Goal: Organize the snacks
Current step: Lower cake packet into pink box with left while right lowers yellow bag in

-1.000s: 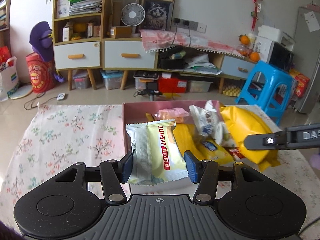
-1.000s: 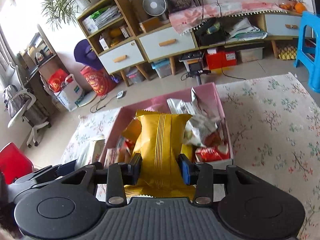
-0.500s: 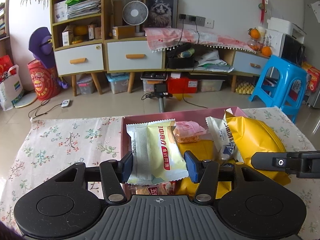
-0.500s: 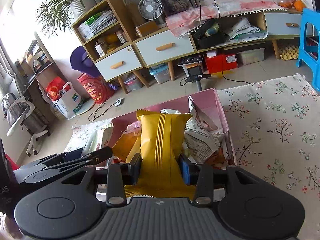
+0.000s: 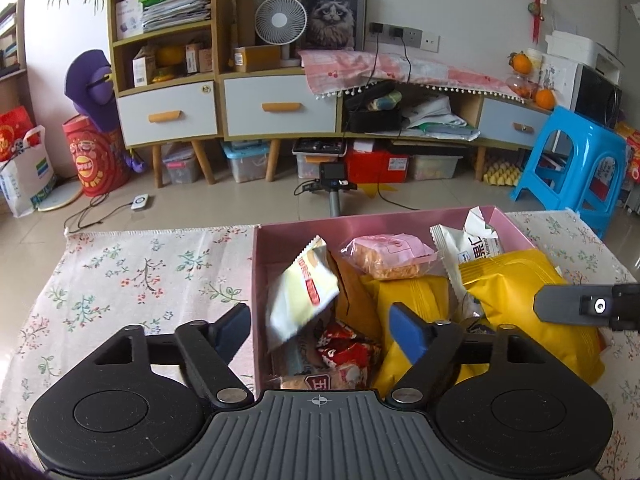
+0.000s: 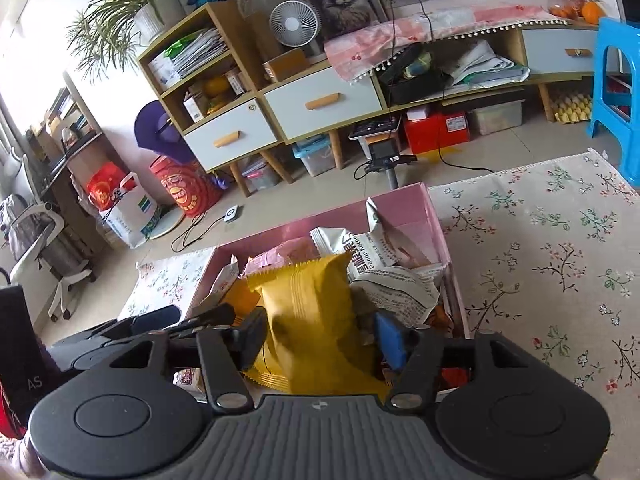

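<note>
We are logging the left gripper [image 5: 320,326], jaws opening, gripping nothing: the pale yellow snack packet [image 5: 302,292] is tumbling between them into the pink box [image 5: 256,280]. We are logging the right gripper [image 6: 320,340], jaws opening, pads clear of the yellow snack bag [image 6: 312,320] lying between them on the box's heap.

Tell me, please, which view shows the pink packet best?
The left wrist view: the pink packet lies fully visible atop the snacks. In the right wrist view the yellow bag hides most of it.
</note>
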The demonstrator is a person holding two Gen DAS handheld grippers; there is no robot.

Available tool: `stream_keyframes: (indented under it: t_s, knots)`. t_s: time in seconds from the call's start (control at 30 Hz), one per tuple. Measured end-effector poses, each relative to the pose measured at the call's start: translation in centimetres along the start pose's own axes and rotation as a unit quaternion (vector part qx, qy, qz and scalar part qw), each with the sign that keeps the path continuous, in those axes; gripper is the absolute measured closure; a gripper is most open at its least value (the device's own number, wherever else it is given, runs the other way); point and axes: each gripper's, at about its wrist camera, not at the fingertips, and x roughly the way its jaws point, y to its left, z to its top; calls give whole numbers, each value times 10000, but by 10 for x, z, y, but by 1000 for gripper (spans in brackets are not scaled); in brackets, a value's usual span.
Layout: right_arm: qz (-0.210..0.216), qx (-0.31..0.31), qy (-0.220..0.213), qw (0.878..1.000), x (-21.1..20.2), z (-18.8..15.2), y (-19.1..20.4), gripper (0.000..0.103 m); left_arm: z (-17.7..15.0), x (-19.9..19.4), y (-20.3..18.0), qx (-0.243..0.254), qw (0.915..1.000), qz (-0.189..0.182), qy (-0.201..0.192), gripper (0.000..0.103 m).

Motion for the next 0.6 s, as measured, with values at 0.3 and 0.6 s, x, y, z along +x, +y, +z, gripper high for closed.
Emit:
stream_keyframes:
  t_s: [0.3, 0.6]
  knots:
    - [110, -5, -29, 9999, -8, 1, 6, 40, -7, -25, 11, -114, 9999, 8, 90, 15]
    - [-33, -231, -3, 9997, -23, -8, 15, 31, -20, -60, 22, -126, 9997, -7, 231, 10]
